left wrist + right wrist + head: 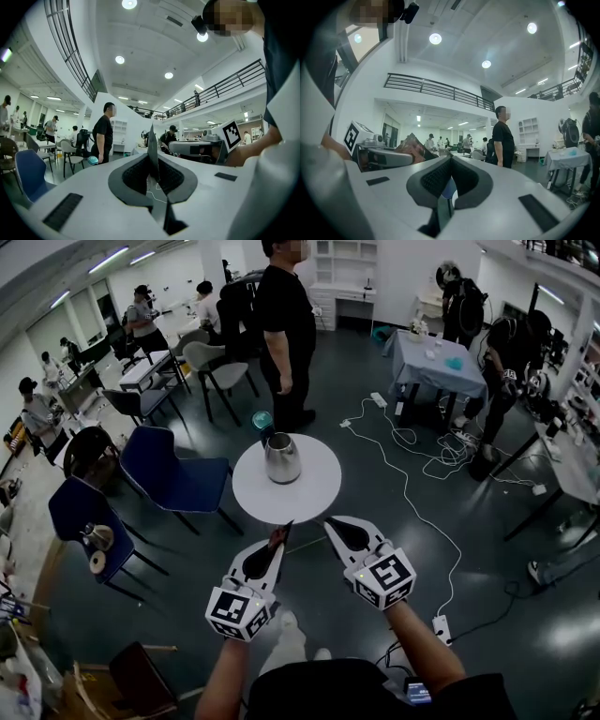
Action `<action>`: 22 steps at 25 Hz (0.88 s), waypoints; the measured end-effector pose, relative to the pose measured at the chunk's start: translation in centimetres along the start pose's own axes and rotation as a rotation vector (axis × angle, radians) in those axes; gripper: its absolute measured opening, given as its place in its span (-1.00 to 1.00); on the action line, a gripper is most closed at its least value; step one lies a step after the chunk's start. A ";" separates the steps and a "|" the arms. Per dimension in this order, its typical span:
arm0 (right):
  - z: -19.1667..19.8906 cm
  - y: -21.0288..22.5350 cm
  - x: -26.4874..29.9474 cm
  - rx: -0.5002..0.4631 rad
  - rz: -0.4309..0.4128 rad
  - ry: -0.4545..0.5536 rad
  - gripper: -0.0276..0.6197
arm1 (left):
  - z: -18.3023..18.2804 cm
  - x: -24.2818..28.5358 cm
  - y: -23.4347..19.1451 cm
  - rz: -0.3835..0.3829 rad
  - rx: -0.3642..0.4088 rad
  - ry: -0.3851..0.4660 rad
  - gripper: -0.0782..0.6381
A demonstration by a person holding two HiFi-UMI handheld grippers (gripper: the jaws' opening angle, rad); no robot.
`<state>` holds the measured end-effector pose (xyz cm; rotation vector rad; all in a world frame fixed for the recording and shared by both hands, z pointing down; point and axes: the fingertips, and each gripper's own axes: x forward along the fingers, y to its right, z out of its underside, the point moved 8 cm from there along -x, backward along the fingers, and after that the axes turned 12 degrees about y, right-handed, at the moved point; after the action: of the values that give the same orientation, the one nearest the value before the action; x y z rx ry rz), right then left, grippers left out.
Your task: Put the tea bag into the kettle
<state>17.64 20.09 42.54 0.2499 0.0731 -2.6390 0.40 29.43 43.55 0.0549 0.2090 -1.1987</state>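
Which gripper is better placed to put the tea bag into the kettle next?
Left. The left gripper is shut on the tea bag and points toward the kettle on the round table. The right gripper is shut and empty.

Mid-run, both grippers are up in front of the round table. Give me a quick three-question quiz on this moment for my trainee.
1. True or false: the tea bag already lies inside the kettle.
2. Which gripper holds the tea bag? A: the left gripper. B: the right gripper. C: neither.
3. Fill in: the kettle stands upright on the round white ____.

Key
1. False. It is pinched between a gripper's jaws, short of the kettle.
2. A. The right gripper's jaws are together with nothing between them.
3. table.
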 end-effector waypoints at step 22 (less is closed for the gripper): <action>3.4 6.2 13.6 0.013 0.062 -0.006 -0.86 | 1.7 8.5 -13.7 0.048 -0.032 -0.013 -0.69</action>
<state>8.26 7.99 43.23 0.2442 0.0451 -2.5791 -9.18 16.36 44.54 0.0239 0.2146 -1.1469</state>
